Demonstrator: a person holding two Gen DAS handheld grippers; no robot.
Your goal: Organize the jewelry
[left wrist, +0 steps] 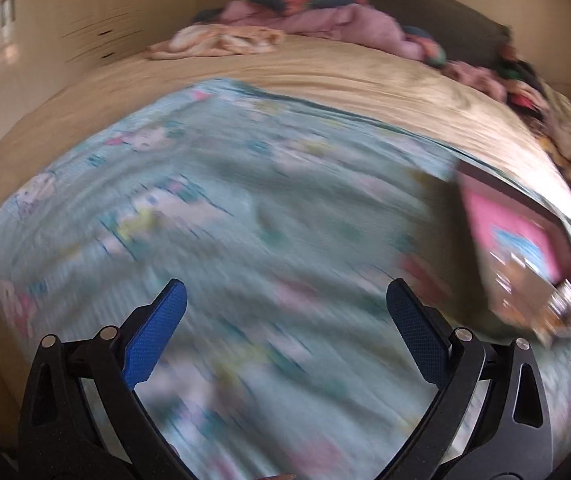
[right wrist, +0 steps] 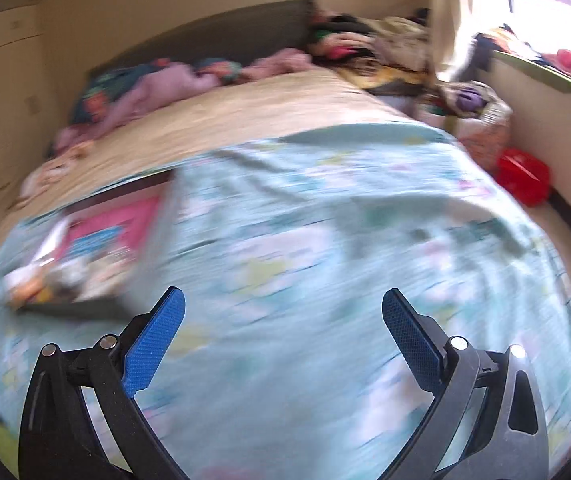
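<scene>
Left wrist view: teal sheet [left wrist: 245, 208] covers the bed; the pink tray [left wrist: 521, 248] of blurred jewelry [left wrist: 565, 312] lies right of the spread, empty left gripper [left wrist: 286, 300]. Right gripper [right wrist: 283, 306], also spread, has it leftward.

The left gripper [left wrist: 285, 300] has its two blue fingers [left wrist: 157, 332] spread wide apart, with nothing between them. The right gripper [right wrist: 283, 308] looks the same: its blue fingers [right wrist: 413, 344] are wide apart and hold nothing. Both point forward and a bit down.
</scene>
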